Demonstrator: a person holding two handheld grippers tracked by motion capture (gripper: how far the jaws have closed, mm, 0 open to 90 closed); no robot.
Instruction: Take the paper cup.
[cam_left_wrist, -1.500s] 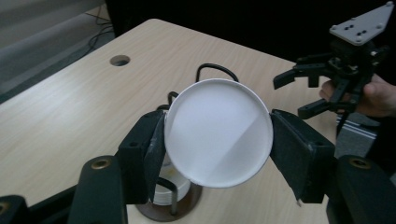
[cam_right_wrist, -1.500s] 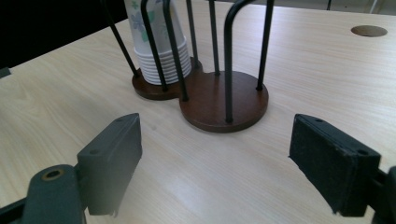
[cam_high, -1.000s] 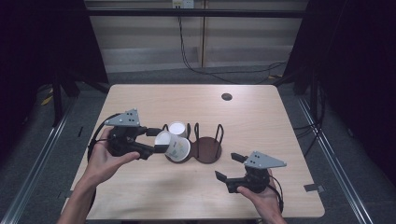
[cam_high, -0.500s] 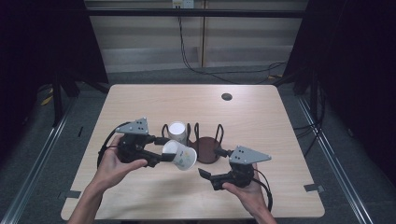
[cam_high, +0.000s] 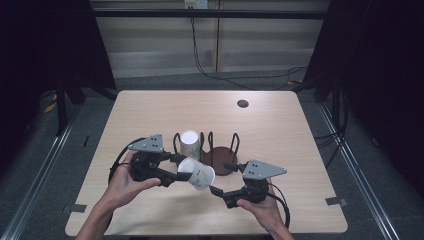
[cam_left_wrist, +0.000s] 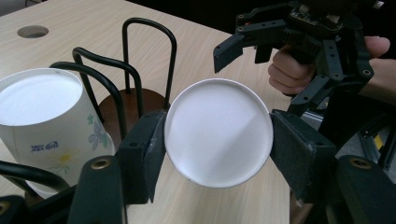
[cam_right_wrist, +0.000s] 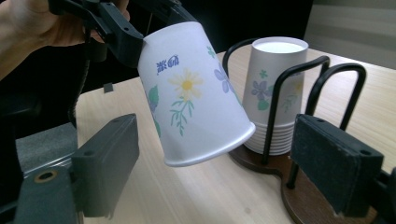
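The left gripper (cam_high: 175, 176) clamps a tapered, flower-printed paper cup (cam_high: 197, 173) by its base, above the pale wood table (cam_high: 300, 130), just near of the black wire cup holder (cam_high: 210, 150). The right gripper (cam_high: 216, 191) stands released, its jaws wide apart.

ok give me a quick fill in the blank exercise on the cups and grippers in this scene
1. The left gripper is shut on a flowered white paper cup, pinching it near its ____.
2. The stack of flowered paper cups stands upside down in a black wire ____ on a brown wooden base.
3. The right gripper has its jaws ____.

Missing words: base; rack; open
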